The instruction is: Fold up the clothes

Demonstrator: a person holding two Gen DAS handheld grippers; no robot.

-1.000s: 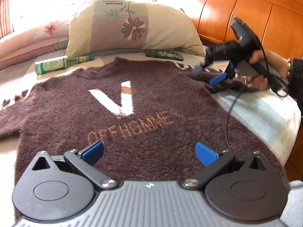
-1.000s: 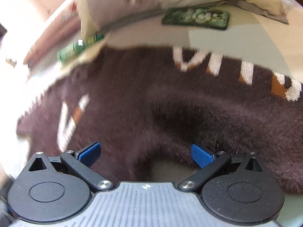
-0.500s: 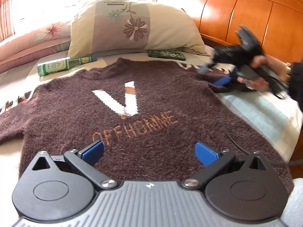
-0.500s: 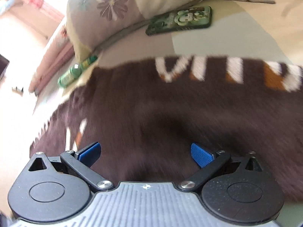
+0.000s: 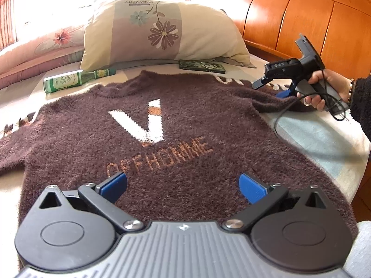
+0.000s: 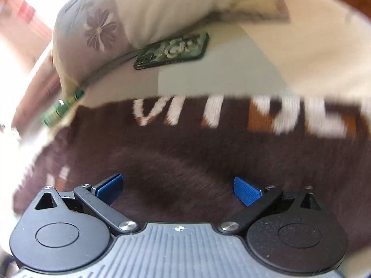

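now | left gripper (image 5: 183, 183) jaws wide, low over sweater (image 5: 185, 120) hem | right gripper (image 6: 177, 190) jaws wide, over sleeve

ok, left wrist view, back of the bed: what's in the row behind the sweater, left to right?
Green bottle → floral pillow → green phone case → right tongs, held in a hand over the sweater sleeve.

Sweater (image 5: 185, 120) sleeve lettering (image 6: 289, 115) blurred, cut off.
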